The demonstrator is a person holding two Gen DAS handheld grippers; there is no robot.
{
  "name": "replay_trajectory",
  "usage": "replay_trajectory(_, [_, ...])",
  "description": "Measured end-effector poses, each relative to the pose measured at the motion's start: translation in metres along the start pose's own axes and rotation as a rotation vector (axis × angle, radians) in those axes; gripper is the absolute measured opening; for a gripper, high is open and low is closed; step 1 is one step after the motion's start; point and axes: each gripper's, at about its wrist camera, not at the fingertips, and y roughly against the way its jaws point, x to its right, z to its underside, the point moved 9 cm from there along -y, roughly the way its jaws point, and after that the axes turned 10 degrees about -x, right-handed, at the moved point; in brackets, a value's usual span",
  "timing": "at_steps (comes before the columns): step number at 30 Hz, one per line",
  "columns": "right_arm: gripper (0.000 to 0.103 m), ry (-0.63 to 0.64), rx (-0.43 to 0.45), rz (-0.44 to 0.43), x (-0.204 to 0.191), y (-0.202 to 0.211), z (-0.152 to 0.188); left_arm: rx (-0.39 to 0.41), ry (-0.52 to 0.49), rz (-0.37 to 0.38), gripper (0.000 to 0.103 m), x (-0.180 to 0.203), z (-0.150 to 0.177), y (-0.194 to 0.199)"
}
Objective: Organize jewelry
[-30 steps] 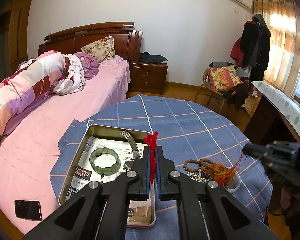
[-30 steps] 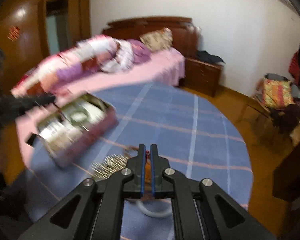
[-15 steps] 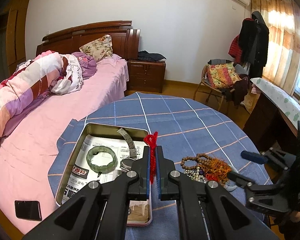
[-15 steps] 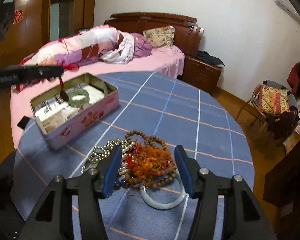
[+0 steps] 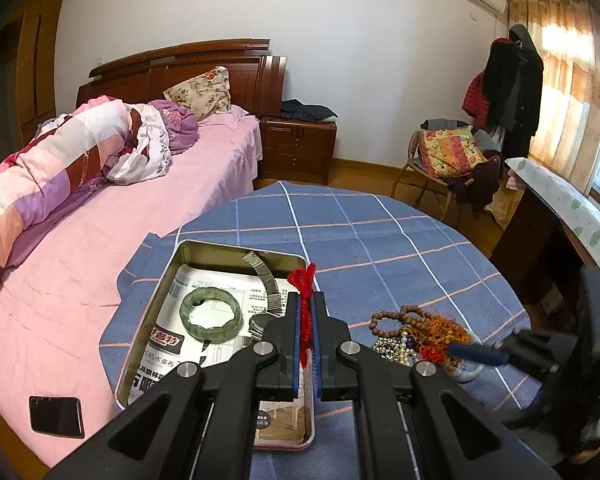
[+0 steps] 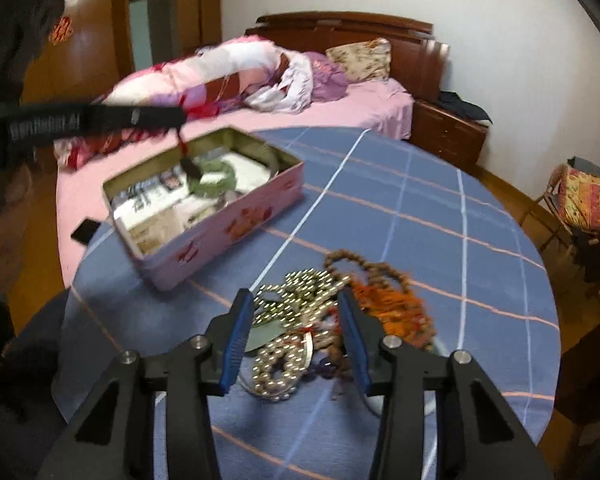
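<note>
Jewelry pile [image 6: 320, 320] blurs between wide right claw [image 6: 296, 336]; left claw [image 5: 306, 334] pinches half-hidden red cord [image 5: 305, 300].

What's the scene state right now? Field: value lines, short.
left hand-held gripper: shut on red cord, above the tin
red cord: dark pendant hangs from it over the tin
right hand-held gripper: open, straddling the pile
tin: open, paper-lined, on the blue checked tablecloth
in tin: green bangle, metal watch band
pile: beads, pearls, orange tassel, tangled, outside the tin
white bangle: under the pile
</note>
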Motion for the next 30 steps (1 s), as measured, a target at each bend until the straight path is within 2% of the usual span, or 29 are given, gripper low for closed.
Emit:
replay_trajectory(7, [0.045, 0.014, -0.044, 0.0, -0.007, -0.013, 0.012, -0.012, 0.026, 0.004, 0.003, -0.007, 0.006, -0.005])
replay_trajectory(10, [0.044, -0.025, -0.057, -0.002, 0.002, -0.012, 0.015, -0.015, 0.024, 0.007, 0.003, -0.005, 0.007, -0.005])
replay_trajectory(16, [0.044, -0.107, -0.095, -0.056, 0.014, -0.02, 0.022, -0.016, 0.012, 0.009, 0.003, 0.0, 0.007, -0.004])
replay_trajectory(22, [0.044, -0.133, -0.079, -0.087, 0.015, -0.023, 0.017, -0.025, 0.008, 0.01, 0.003, 0.002, 0.009, -0.007])
replay_trajectory(25, [0.035, -0.12, -0.077, -0.08, 0.013, -0.025, 0.015, -0.027, 0.002, 0.012, 0.003, 0.004, 0.01, -0.007])
replay_trajectory(26, [0.024, -0.112, -0.083, -0.082, 0.012, -0.026, 0.015, -0.027, 0.001, 0.013, 0.003, 0.005, 0.01, -0.007])
replay_trajectory(27, [0.017, -0.096, -0.079, -0.077, 0.01, -0.027, 0.015, -0.028, -0.001, 0.014, 0.003, 0.006, 0.01, -0.008])
replay_trajectory(30, [0.009, -0.104, -0.036, -0.068, 0.012, -0.018, 0.011, -0.033, -0.005, 0.015, 0.003, 0.007, 0.011, -0.009])
